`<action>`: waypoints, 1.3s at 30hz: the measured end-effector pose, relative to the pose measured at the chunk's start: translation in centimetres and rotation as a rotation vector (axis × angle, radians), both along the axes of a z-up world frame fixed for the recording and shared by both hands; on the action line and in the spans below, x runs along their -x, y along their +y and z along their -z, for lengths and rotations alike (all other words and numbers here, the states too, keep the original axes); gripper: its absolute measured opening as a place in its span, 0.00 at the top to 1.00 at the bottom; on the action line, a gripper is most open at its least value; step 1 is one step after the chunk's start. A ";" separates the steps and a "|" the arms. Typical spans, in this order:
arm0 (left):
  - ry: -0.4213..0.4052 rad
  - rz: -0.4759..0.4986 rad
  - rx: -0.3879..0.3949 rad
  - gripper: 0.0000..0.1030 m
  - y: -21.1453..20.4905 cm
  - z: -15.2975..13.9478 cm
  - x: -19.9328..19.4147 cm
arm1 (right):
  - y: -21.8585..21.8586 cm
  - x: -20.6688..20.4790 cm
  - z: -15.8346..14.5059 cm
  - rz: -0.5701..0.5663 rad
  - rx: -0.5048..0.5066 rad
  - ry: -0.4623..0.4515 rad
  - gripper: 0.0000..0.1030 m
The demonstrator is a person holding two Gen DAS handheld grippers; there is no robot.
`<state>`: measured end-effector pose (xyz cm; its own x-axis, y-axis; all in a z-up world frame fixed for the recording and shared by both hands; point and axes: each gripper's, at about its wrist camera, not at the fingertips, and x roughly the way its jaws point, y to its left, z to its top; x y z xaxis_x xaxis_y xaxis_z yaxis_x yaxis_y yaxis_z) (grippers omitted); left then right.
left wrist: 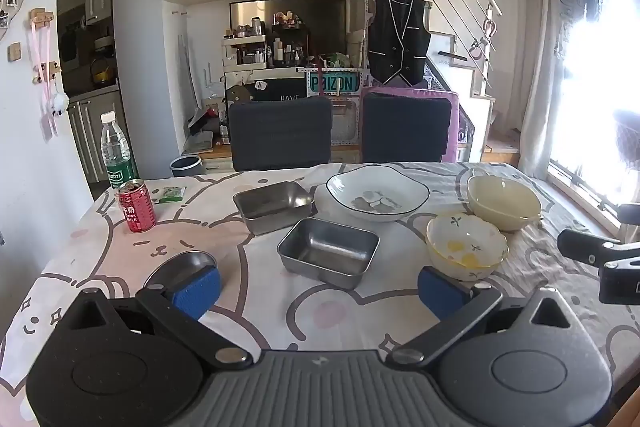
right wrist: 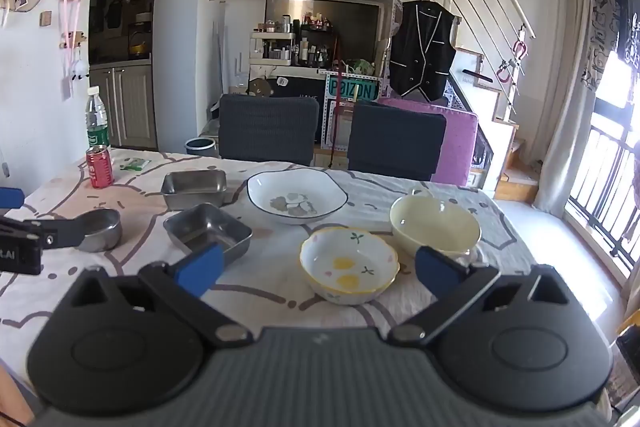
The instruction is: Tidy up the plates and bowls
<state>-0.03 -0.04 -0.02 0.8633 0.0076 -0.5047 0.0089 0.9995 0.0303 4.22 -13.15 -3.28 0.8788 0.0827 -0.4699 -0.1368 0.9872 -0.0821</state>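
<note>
Left fingers: I had the left gripper [left wrist: 318, 291] spread as wide as it goes, blue pads [left wrist: 196, 291] bare, nothing between them, hanging above the cloth.
Right fingers: the right gripper [right wrist: 318, 277] was likewise fully released and empty, tilted down toward the table [right wrist: 280, 303].
Between the left pads: the near steel tray [left wrist: 328, 251] sat at twelve o'clock, just ahead; a round steel dish [left wrist: 180, 267] lay partly behind the left pad at ten o'clock.
Between the right pads: the flowered bowl [right wrist: 349, 265] lay at twelve o'clock, close in; the cream bowl [right wrist: 435, 225] stood just beyond it at one o'clock, near but apart as far as I could tell.
Further out: the second steel tray [left wrist: 274, 205] was at eleven o'clock of the near tray, the white plate [left wrist: 378, 197] at one o'clock, its rim close to that tray.
Clutter: a red can [left wrist: 136, 207] and a water bottle [left wrist: 116, 151] stood at the far left edge, well apart.
Step, as I judged it: nothing was stacked yet; nesting like with like seemed the start.
How to do it well: I reckoned I should take the flowered bowl by its near rim, one pad inside and one outside, lift it clear of the cream bowl's lip, and lower it centred.
Risk: the glazed rim could slip, and the cloth might drag.
</note>
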 end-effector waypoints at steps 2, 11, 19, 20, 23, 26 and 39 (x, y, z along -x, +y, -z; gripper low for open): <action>0.000 -0.003 0.003 0.00 0.0 0.0 0.0 | 0.0 0.0 0.0 0.001 0.000 -0.002 0.00; 0.012 0.000 0.016 0.00 0.1 0.0 0.2 | 0.0 0.1 -0.2 -0.001 0.007 -0.004 0.00; 0.024 0.001 0.022 0.00 0.1 0.3 -0.3 | 0.1 0.0 -0.1 -0.005 0.006 0.000 0.00; 0.025 0.001 0.022 0.00 0.0 0.3 -0.3 | 0.1 0.0 -0.1 -0.006 0.007 0.000 0.00; 0.025 0.001 0.021 0.00 0.0 0.3 -0.3 | 0.1 0.0 -0.1 -0.004 0.007 0.002 0.00; 0.025 0.001 0.022 0.00 0.0 0.3 -0.3 | 0.2 0.0 0.2 -0.005 0.006 0.002 0.00; 0.026 0.002 0.023 0.00 0.1 0.4 -0.3 | 0.0 0.2 0.0 -0.006 0.006 0.006 0.00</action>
